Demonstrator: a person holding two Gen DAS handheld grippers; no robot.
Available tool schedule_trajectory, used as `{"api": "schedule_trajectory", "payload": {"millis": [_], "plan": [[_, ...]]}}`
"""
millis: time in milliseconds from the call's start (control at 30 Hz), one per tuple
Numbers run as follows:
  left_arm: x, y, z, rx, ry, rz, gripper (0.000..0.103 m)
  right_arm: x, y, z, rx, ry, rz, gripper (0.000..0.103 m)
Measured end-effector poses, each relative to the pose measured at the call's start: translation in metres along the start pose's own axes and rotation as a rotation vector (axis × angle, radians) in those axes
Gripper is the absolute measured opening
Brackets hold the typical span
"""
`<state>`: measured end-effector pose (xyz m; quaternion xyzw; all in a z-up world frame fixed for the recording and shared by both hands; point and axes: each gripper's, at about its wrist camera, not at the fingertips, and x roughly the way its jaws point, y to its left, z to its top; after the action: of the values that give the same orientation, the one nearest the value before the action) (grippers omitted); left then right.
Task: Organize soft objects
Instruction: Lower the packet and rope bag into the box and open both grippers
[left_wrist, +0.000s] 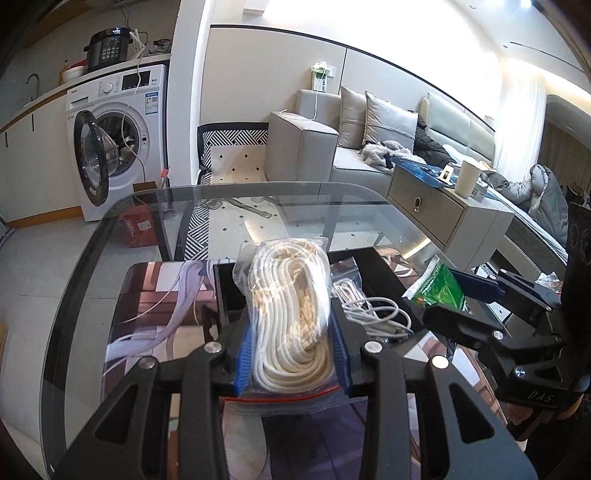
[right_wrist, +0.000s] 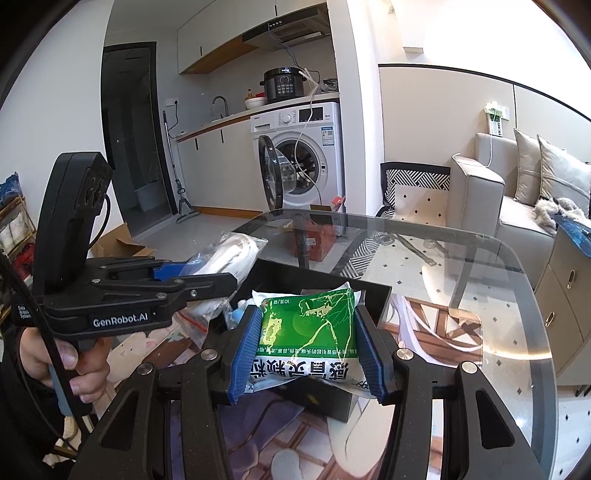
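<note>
Left gripper (left_wrist: 291, 354) pinches bagged rope (left_wrist: 291, 314) at lower centre; right gripper (right_wrist: 306, 350) pinches green packet (right_wrist: 310, 332) (both above black tray (right_wrist: 376, 291)). Glass table (right_wrist: 480, 258) edge lies beyond, upper frame.

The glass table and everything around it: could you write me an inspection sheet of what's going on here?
Surface: glass table, a printed mat and black tray on it.
Job's things: bag of white rope; green packet.
Clutter: loose white cord in the tray.
Grippers: left gripper shut on the bag of white rope; right gripper shut on the green packet; both held over the tray.
Cables: white cable hanging down the washing machine.
Surroundings: sofa, grey cabinet, kitchen counter.
</note>
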<state>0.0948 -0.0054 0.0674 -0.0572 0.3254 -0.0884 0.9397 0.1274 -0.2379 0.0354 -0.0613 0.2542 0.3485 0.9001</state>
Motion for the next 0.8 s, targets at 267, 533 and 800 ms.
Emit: {"api": "schedule_trajectory", "payload": {"millis": [267,533,800], "plan": [[0.027,0.004,0.011,0.002,0.03,0.007,0.035,0.032,-0.011,0.011,0.008,0.028,0.016,0.051],[0.049,0.008,0.016,0.013,0.056,0.022,0.035,0.062,-0.02,0.017,-0.002,0.06,-0.005,0.051],[0.06,0.007,0.016,0.036,0.078,0.01,0.037,0.076,-0.016,0.021,-0.027,0.078,-0.001,0.051]]}}
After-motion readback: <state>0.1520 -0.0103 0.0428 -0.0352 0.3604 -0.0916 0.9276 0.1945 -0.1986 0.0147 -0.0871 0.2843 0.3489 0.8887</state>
